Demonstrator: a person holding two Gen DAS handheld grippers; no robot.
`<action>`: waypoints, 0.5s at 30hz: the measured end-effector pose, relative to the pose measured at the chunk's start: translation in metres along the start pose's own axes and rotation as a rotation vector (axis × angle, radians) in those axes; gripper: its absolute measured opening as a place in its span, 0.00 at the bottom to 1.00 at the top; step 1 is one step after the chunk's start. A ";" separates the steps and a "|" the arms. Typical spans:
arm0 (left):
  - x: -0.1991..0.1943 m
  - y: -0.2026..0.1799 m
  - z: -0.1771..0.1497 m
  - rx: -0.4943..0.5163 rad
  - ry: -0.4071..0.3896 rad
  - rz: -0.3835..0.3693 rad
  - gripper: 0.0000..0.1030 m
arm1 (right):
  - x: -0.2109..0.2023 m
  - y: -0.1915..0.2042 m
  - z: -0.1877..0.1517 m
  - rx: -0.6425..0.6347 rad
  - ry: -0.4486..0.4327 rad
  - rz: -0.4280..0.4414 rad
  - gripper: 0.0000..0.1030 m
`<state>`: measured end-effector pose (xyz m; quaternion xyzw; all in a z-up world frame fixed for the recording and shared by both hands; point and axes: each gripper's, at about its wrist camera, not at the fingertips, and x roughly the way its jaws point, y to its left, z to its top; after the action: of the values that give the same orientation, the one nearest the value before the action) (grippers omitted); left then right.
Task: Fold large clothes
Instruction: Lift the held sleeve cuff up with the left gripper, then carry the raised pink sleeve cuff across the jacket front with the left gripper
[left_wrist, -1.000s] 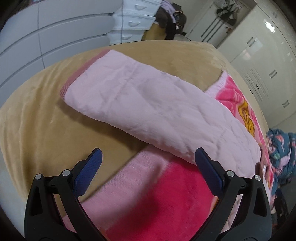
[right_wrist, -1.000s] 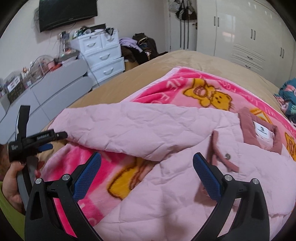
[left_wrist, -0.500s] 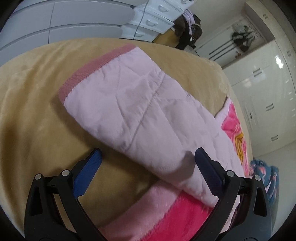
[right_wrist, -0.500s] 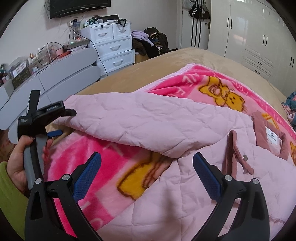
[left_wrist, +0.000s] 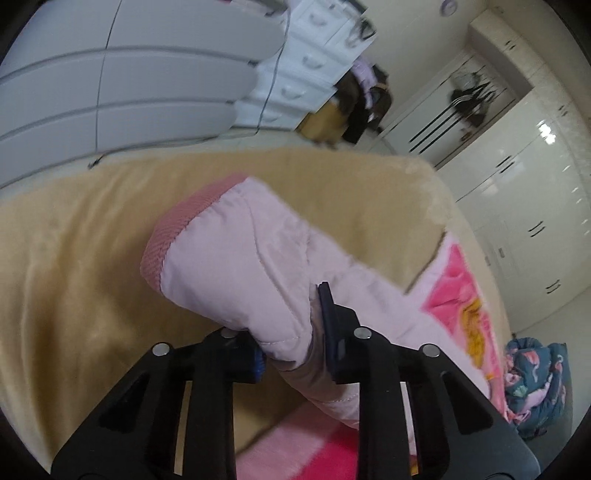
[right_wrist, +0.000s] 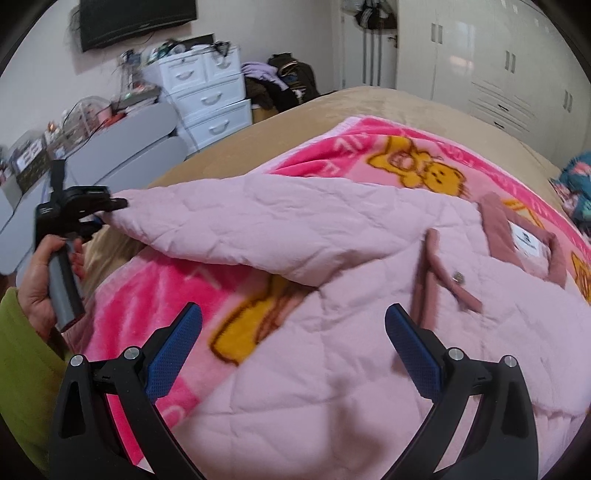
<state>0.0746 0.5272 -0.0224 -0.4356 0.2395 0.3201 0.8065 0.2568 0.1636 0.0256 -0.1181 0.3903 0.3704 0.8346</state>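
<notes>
Closing left gripper (left_wrist: 291, 332) fingers pinching quilted sleeve (left_wrist: 240, 258) (ribbed cuff); right gripper (right_wrist: 293, 339) wide.

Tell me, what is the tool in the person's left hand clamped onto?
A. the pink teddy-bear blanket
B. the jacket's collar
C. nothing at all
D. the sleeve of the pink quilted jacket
D: the left gripper is closing on the jacket sleeve near its ribbed cuff, lifting it off the tan bedcover; the right gripper hangs open above the jacket body.
</notes>
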 end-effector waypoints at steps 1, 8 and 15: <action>-0.008 -0.005 0.001 0.007 -0.012 -0.012 0.14 | -0.004 -0.006 -0.001 0.024 -0.002 0.010 0.96; -0.050 -0.049 0.003 0.088 -0.083 -0.076 0.11 | -0.036 -0.024 -0.003 0.080 -0.045 0.015 0.96; -0.087 -0.091 -0.005 0.163 -0.123 -0.129 0.09 | -0.072 -0.040 -0.008 0.114 -0.103 0.009 0.96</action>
<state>0.0810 0.4579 0.0829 -0.3626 0.1864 0.2730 0.8713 0.2509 0.0939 0.0700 -0.0494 0.3679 0.3568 0.8573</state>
